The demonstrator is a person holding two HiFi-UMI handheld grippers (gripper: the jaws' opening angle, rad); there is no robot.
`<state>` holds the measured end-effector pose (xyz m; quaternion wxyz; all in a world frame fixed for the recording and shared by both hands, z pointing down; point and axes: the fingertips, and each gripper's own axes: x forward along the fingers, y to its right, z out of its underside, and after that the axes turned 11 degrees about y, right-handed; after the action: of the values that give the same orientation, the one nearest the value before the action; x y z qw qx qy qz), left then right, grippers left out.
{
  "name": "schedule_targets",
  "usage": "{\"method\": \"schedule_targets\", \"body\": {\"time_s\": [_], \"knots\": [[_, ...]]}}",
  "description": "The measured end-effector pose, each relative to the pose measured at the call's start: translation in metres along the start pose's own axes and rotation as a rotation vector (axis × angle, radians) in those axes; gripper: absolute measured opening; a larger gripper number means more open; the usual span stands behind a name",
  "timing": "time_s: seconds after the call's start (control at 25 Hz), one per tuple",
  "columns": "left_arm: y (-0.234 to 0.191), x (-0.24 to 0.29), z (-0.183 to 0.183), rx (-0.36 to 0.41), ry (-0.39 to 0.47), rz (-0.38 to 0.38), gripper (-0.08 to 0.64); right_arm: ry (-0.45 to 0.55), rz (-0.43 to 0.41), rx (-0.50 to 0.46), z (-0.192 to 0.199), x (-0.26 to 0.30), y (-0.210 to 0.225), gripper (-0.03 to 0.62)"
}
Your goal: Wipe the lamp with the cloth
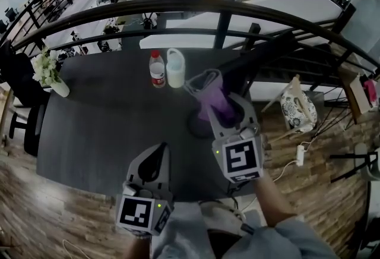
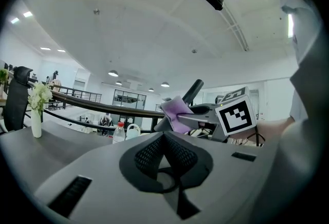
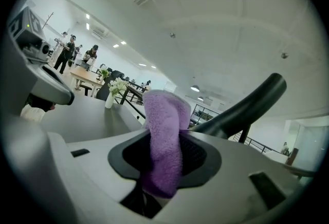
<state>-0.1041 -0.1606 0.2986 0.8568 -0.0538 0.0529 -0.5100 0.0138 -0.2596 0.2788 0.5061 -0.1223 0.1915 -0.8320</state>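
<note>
Forearms reach down over the near edge of the dark table [image 1: 83,127]: the right gripper [image 1: 209,90] is stretched forward beside the black lamp [image 1: 267,56] with its jaws clamped on the cloth [image 1: 215,104], and the left gripper [image 1: 160,154] sits nearer the body, jaws pressed together on nothing. The cloth is purple and fluffy, folded into a thick wad that stands up out of the jaws. Its nap and the lamp's smooth arm slanting behind show only in the right gripper view, while the head view alone shows a bottle [image 1: 157,69] and jug [image 1: 176,68] farther back.
</note>
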Motion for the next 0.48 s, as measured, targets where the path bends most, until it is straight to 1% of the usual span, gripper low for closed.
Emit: {"method": "schedule_targets", "body": {"time_s": [0.12, 0.24, 0.36, 0.4, 0.48], "knots": [[0.004, 0.005, 0.0, 0.001, -0.001, 0.006, 0.008, -0.002, -0.011, 0.011, 0.007, -0.009, 0.001, 0.137], [0.006, 0.008, 0.004, 0.021, -0.006, 0.016, 0.008, -0.006, -0.004, -0.001, 0.015, -0.02, 0.01, 0.137], [0.008, 0.013, 0.003, 0.02, 0.003, 0.021, 0.006, -0.007, 0.024, -0.008, 0.021, -0.029, 0.024, 0.137], [0.008, 0.014, 0.004, 0.025, 0.0, 0.023, 0.008, -0.005, 0.037, -0.007, 0.023, -0.031, 0.03, 0.137], [0.013, 0.017, 0.005, 0.01, -0.021, 0.018, 0.006, 0.0, 0.067, 0.005, 0.026, -0.037, 0.045, 0.137]]}}
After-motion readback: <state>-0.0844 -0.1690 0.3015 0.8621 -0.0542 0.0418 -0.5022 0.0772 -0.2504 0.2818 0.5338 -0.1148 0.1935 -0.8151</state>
